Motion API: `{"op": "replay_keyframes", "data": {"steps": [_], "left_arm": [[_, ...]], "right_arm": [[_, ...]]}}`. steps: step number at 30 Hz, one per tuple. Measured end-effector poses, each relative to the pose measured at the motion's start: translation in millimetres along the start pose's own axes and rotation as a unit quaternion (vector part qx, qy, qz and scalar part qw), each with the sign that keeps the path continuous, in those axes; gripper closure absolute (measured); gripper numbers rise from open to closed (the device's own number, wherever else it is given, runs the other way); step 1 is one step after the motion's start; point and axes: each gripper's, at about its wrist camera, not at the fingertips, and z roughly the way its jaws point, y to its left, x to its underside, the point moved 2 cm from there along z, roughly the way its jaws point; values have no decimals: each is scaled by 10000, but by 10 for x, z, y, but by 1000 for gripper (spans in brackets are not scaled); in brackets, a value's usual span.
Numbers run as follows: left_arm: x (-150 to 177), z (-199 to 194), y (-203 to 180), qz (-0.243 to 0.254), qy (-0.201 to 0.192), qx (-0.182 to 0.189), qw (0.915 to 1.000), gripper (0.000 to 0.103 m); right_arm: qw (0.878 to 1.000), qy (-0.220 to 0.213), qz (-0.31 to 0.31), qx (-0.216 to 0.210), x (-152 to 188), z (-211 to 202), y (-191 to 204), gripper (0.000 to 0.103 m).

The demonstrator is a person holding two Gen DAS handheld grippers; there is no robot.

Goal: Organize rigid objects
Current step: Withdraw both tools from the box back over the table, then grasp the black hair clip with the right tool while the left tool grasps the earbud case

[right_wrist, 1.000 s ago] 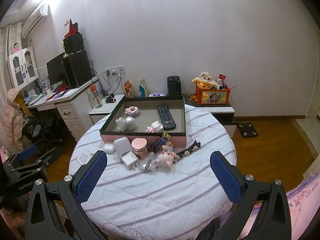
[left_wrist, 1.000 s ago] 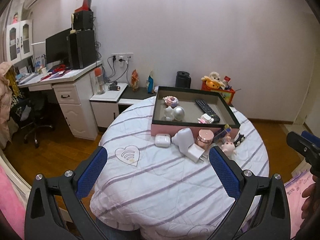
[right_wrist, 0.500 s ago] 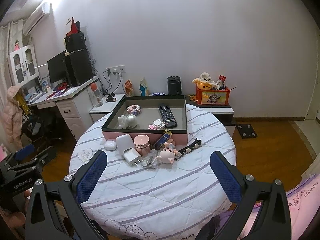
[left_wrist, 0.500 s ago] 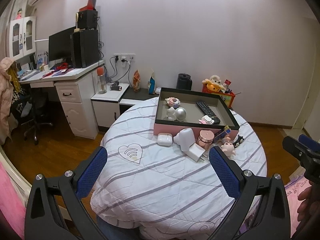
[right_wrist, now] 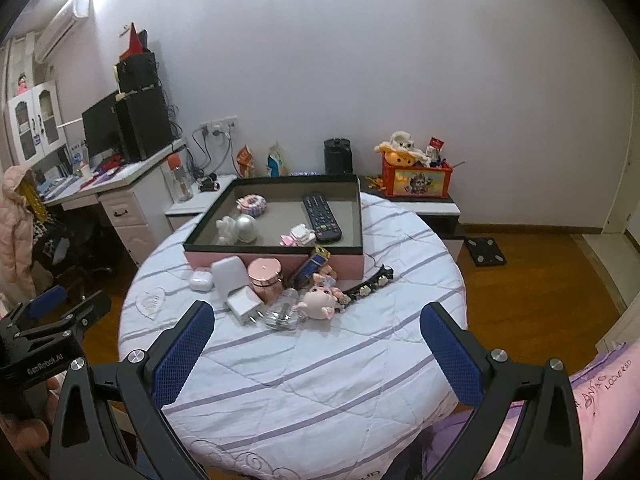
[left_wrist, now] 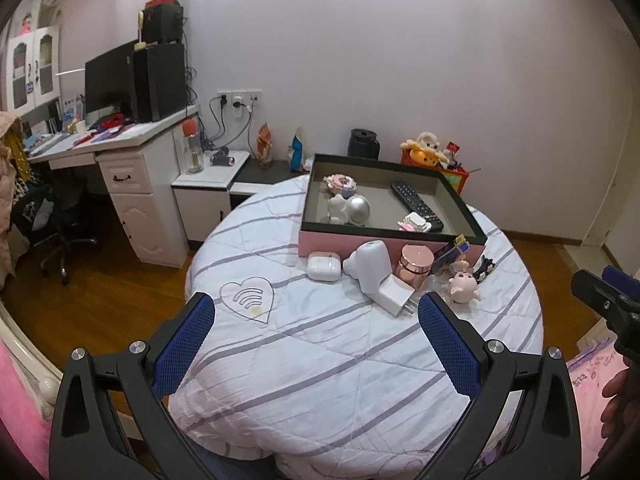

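A pink box with a black rim [left_wrist: 312, 196] [right_wrist: 276, 247] stands at the far side of a round table with a striped cloth [left_wrist: 320, 352] [right_wrist: 304, 360]. It holds a remote [right_wrist: 320, 216], a silver ball [right_wrist: 246, 228] and small trinkets. In front of it lie a white earbud case [left_wrist: 323, 271], a white charger [left_wrist: 394, 295], a pink jar [right_wrist: 265, 275], a pig figure [right_wrist: 318, 305] and a black hair clip [right_wrist: 370, 284]. My left gripper [left_wrist: 316, 332] and right gripper [right_wrist: 316, 332] are both open and empty, held above the table's near side.
A white desk with monitor and speakers [left_wrist: 132, 80] stands at the left, with an office chair [left_wrist: 60, 232]. A low cabinet with a toy box [right_wrist: 416, 178] is behind the table. Pink bedding [right_wrist: 600, 384] lies at the lower right. Wooden floor surrounds the table.
Both grippers have moved a little closer to the table, so the objects look larger. Both stay open. Nothing on the table has moved.
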Motion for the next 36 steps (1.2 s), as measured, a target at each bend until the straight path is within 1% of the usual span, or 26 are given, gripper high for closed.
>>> {"op": "replay_keyframes", "data": {"steps": [4,7,17,24,30,34,36], "left_arm": [[12,326,-6,74,140,-47,9999,0],[22,645,1,190,294,-169,9992,0],[-18,1535,64,292,741,-214,9966,0],[-24,1943,19,434,1002,-214,9938,0],[0,2224,51,305,1368,-199,9899,0],[-22,2267,79,249,1385,-166,9899,1],[-42,2289,93,221,1365,-157,9903,2]], "right_arm": [[9998,196,46,60,18,192,-59,0],[9994,329,59,99,30,328,-84,0],[9961,847,110,228,84,910,-203,0],[9936,1068,195,316,77,1223,-325,0],[9911,1230,231,446,72,1459,-452,0],[9893,1319,333,534,84,1599,-550,0],[9879,1375,446,567,92,1680,-619,0]]}}
